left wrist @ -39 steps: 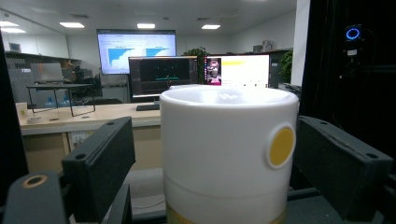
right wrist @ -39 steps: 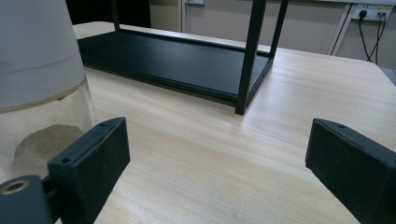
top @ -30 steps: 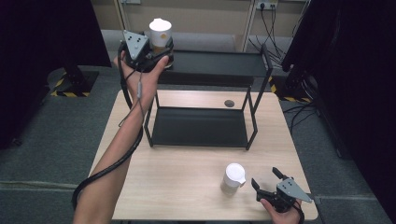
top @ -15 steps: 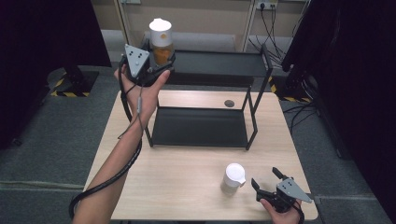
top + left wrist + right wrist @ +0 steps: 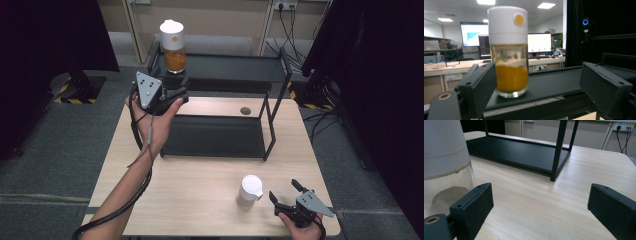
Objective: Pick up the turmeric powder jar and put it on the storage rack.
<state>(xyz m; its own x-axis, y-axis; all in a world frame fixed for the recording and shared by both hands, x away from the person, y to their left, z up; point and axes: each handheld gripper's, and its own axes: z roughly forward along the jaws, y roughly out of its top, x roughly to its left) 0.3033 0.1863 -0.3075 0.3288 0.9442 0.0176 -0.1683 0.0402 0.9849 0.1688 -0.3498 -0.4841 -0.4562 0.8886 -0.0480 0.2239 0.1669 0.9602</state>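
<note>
Left tool (image 5: 176, 95) jaws apart, clear of the spice jar (image 5: 173, 46) on the rack's top shelf (image 5: 235, 67). Next, probably: right tool (image 5: 286, 192), jaws also apart, onto the second jar (image 5: 249, 190) on the surface (image 5: 200, 190); square up, grip glass below cap. Shelf jar: white cap, clear glass, orange powder, upright.

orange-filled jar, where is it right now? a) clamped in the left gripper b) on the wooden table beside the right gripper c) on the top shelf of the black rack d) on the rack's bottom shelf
c: the orange-filled jar stands upright on the top shelf of the black rack, and the left gripper is open and apart from it.
</note>
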